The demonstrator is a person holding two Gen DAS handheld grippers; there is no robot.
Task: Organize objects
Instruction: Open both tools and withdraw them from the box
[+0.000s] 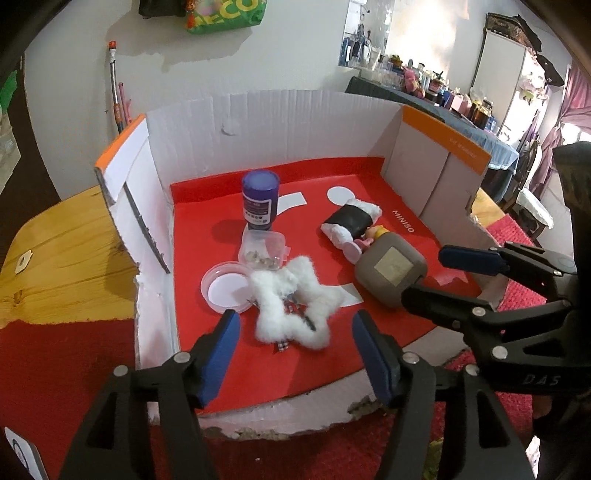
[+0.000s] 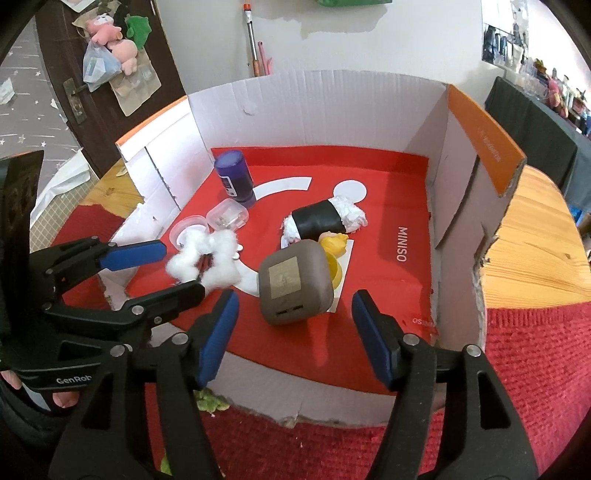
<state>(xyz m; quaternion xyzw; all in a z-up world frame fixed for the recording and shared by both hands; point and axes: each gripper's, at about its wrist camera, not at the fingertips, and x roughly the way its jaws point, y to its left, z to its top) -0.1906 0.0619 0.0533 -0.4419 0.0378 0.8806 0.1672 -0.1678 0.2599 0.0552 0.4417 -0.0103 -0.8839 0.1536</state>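
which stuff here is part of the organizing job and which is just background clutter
Part of the job:
white fluffy star
purple bottle
clear snap box
round pink lid
sushi roll plush
grey-brown case
cardboard box
left gripper, right gripper, both open and empty

Just lying about:
green bag
plush toys on door
mop handles

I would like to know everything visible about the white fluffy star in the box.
The fluffy star is a white, cotton-like ring in star shape with an open middle. A thin dark metal clip and a small checked ribbon show under it. It lies flat on the red sheet inside the cardboard box, near the front left. One point overlaps the round pink lid; another reaches the small clear container. No fingers touch it.
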